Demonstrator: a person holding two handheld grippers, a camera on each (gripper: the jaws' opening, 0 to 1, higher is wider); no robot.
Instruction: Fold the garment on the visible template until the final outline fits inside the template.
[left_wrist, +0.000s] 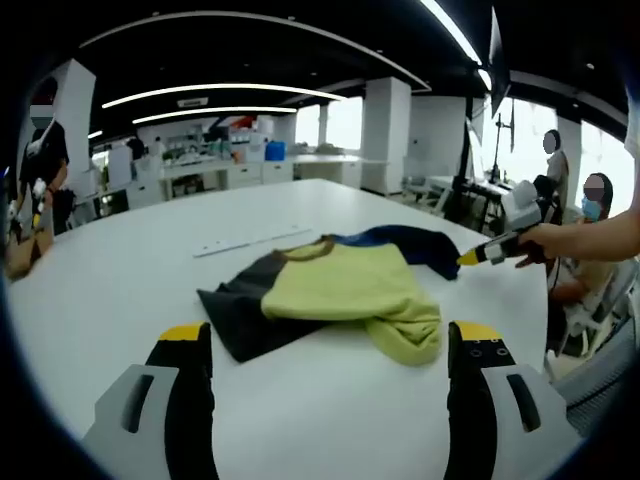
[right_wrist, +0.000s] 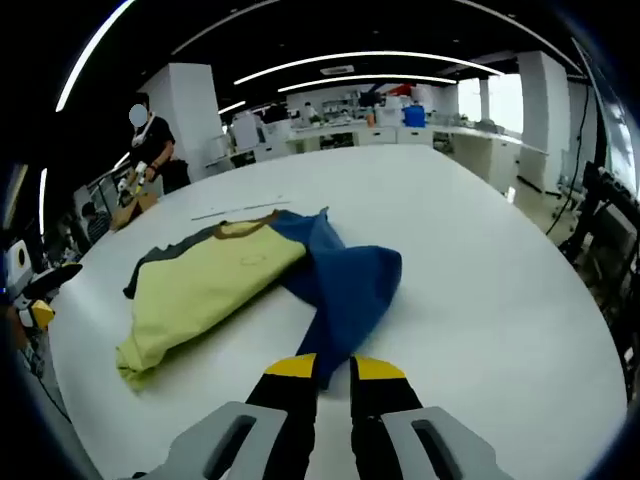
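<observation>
The shirt (left_wrist: 335, 290) lies crumpled near the middle of the white surface (left_wrist: 120, 280), its yellow-green body on top, a dark grey part spread toward the left tongs (left_wrist: 330, 350) and a blue sleeve (right_wrist: 345, 285) stretched the other way. In the right gripper view, the right tongs (right_wrist: 335, 368) are nearly closed with the end of the blue sleeve pinched between their 2 yellow tips. The left tongs stand wide open and hold nothing, just short of the shirt's near edge. Beyond the shirt a pale strip (left_wrist: 250, 241) lies flat on the surface. People stand at the room's edges.
</observation>
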